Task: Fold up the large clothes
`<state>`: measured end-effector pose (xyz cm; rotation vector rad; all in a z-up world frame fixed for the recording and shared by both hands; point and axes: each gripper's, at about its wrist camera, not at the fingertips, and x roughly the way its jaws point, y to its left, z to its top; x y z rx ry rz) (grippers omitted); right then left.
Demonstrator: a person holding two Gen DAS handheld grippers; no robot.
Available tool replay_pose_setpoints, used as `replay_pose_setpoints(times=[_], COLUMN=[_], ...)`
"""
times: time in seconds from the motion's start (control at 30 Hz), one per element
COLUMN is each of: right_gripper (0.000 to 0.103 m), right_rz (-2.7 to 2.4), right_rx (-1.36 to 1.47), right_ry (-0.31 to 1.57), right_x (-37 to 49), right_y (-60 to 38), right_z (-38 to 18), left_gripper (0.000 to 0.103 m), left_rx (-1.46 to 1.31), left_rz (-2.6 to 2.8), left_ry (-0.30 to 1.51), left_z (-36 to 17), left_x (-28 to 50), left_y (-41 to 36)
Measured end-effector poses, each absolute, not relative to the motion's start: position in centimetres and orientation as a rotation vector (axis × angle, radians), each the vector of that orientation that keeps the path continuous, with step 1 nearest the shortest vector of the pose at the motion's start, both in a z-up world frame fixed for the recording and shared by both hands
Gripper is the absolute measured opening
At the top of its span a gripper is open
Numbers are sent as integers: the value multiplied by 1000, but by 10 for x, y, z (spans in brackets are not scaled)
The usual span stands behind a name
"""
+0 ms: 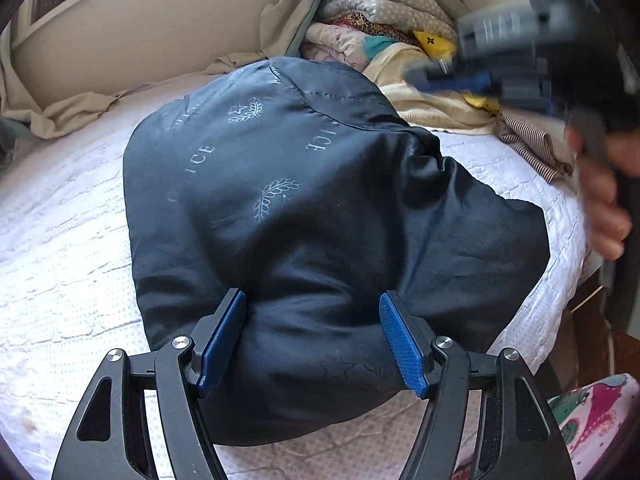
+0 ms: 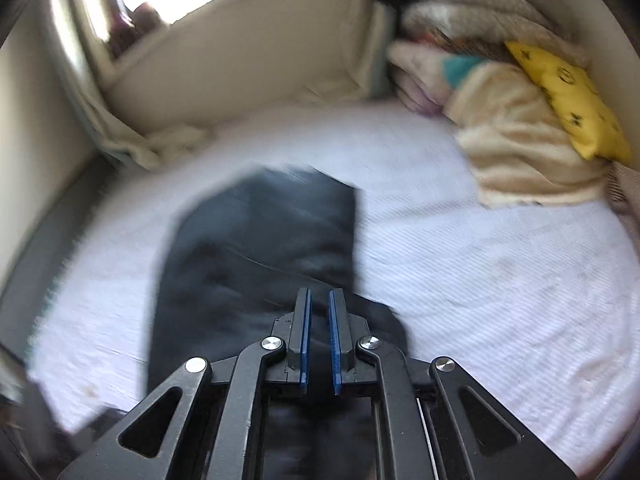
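A dark navy padded jacket (image 1: 304, 216) lies bundled in the middle of the white bedspread (image 1: 68, 240), its glossy lining turned outward with pale printed crests and letters showing. The left gripper (image 1: 312, 340) stands wide, its blue pads (image 1: 226, 336) on either side of the thick near fold of the jacket — close against the cloth, though I cannot tell whether they press it. The right gripper (image 2: 319, 336) is pinched nearly closed with nothing between its pads, hanging above the near end of the jacket; from the left wrist view it is a blur at the far right, a hand (image 1: 600, 200) wrapped round its handle.

The jacket looks soft and puffy, light for its bulk, and the satin lining is likely slippery, so a shallow pinch may slide off. A deep bite over a seam or the rolled near edge should hold better. Piled blankets (image 1: 384, 20) and a yellow cushion (image 2: 568, 100) crowd the far right corner, well clear of the jacket.
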<state>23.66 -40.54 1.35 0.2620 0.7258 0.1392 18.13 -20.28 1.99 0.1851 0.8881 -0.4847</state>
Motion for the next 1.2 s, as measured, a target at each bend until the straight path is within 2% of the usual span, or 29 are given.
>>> replay_pose_setpoints(times=[0.13, 0.33, 0.6, 0.93, 1.2], right_gripper=[4, 2, 0, 0, 0], right_rz=[257, 166, 94, 38, 94], right_rx=[212, 122, 77, 12, 156], right_ry=[711, 907, 981, 992, 990], right_x=[243, 286, 307, 324, 327], right_y=[-373, -342, -347, -343, -364], right_z=[21, -30, -74, -105, -103], left_gripper=[72, 72, 72, 72, 73], left_rx=[215, 252, 277, 288, 304], left_rz=[-477, -485, -508, -518, -504], left_ry=[883, 873, 860, 850, 849], left_z=[17, 11, 4, -1, -8], left_x=[180, 180, 176, 179, 179], left_y=[-209, -215, -224, -231, -233])
